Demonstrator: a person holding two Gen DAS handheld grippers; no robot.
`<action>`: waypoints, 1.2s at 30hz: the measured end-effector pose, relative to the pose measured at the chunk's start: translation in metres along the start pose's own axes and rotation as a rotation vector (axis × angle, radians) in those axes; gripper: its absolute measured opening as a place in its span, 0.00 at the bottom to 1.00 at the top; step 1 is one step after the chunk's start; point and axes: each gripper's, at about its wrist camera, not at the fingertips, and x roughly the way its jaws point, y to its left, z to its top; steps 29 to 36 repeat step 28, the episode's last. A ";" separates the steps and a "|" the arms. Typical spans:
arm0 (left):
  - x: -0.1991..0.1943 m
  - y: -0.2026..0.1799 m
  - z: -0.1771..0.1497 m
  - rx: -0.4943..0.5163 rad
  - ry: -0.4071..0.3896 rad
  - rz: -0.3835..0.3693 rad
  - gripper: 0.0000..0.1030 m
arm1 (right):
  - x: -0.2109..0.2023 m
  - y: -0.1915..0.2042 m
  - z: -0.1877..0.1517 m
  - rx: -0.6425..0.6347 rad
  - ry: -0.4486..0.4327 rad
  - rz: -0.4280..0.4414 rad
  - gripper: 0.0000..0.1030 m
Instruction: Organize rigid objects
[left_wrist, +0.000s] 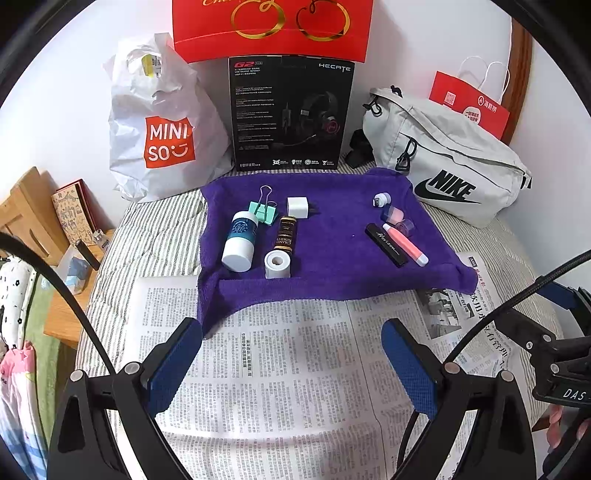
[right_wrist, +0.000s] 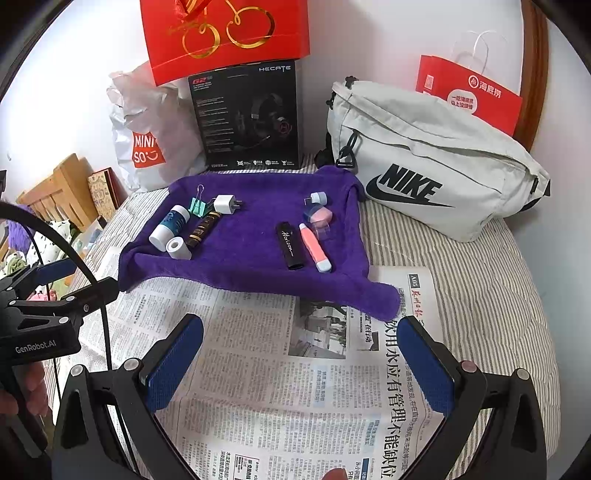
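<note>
Over the near newspaper (left_wrist: 288, 369) both grippers hang with jaws spread wide and nothing between them: the left gripper (left_wrist: 291, 354) sits to the left, the right gripper (right_wrist: 301, 354) to the right, each well short of the purple towel (left_wrist: 332, 258) that carries every item

Beyond the jaws, the towel's near left corner holds a white roll (left_wrist: 277, 263) lying with its hole toward the camera, just beside a white-capped bottle (left_wrist: 241, 240) and a dark tube (left_wrist: 285, 235), both lying with long axes running near to far. These lie ahead and slightly left of the left jaws, so I judge the left hand the nearer one for them

On the towel's right side a black stick (right_wrist: 290, 246) and a pink pen (right_wrist: 314, 248) lie side by side, close but whether touching I cannot tell, their long axes running near to far with a slight lean. They lie almost straight ahead of the right jaws, so that hand is the nearer, and the jaws would need to close across the short width

Farther back sit a green clip (left_wrist: 263, 210), a white plug (left_wrist: 297, 207), a pink case (right_wrist: 318, 215) and a small white cap (right_wrist: 317, 198)
</note>
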 end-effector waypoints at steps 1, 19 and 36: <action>0.000 0.000 0.000 0.000 0.000 -0.001 0.96 | 0.000 0.000 0.000 0.000 -0.001 0.000 1.00; -0.001 0.000 0.000 -0.002 -0.004 -0.002 0.96 | -0.001 -0.001 -0.001 -0.001 -0.007 0.004 1.00; -0.001 0.000 0.000 -0.002 -0.005 -0.004 0.97 | -0.002 -0.001 0.000 -0.001 -0.006 -0.001 1.00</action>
